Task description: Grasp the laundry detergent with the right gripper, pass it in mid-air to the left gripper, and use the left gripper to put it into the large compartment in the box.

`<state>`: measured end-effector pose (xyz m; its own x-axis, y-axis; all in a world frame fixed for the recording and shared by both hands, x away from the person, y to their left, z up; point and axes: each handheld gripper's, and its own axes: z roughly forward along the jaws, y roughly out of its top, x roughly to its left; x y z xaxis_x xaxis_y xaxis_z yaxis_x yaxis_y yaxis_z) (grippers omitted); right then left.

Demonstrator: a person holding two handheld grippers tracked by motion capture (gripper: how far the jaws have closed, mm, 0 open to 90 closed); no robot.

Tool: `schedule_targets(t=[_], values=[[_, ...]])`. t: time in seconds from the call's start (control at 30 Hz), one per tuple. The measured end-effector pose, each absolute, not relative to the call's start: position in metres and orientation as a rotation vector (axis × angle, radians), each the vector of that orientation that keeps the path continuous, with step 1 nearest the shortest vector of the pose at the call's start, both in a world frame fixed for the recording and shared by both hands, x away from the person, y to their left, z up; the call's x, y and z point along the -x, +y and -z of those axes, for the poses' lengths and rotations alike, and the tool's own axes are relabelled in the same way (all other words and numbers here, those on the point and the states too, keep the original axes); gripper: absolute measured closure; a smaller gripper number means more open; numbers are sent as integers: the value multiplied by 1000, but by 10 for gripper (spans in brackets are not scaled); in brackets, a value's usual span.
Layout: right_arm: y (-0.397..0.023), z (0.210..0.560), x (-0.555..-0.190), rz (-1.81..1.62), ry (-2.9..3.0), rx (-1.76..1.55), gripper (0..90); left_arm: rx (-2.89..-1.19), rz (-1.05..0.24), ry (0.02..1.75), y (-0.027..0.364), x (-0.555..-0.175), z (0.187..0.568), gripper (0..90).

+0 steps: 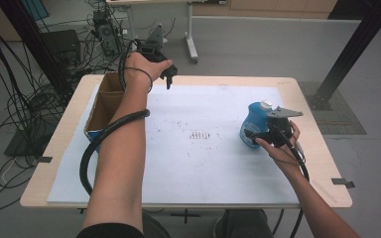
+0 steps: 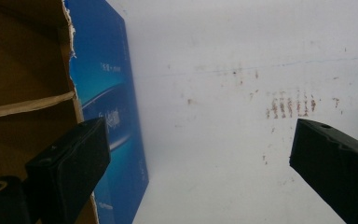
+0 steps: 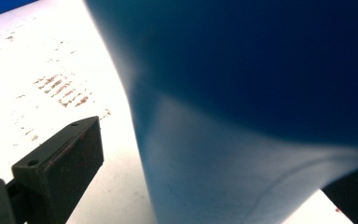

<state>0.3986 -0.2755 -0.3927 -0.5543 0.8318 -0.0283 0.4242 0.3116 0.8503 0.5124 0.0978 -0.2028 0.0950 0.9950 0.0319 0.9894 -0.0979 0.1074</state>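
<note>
Right gripper (image 1: 258,137) has its jaws straddling the blue bottle (image 1: 254,124) at the table's right, not clearly clamped yet, left gripper (image 1: 168,78) gaping wide and empty by the cardboard box (image 1: 102,101) far left — I'd centre the bottle's waist before squeezing.

Smooth blue plastic with a soft sheen on the bottle (image 1: 254,126), white plastic at its cap (image 1: 266,105). Matt brown cardboard, torn rough at the edge, for the box (image 2: 23,93), with one glossy blue printed face. Matt white sheet (image 1: 203,158), speckled with rusty marks, over the pale wood tabletop (image 1: 322,163). Matt black jaws on the left hand-held gripper (image 2: 200,158).
</note>
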Motion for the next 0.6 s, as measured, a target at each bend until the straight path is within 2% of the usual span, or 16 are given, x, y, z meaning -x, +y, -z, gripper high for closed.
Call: schedule_targets(t=[0.6], values=[[-274,393,-398,-1160,2112,-1102,15,-2279,-150,2065,96,-513,202,55]])
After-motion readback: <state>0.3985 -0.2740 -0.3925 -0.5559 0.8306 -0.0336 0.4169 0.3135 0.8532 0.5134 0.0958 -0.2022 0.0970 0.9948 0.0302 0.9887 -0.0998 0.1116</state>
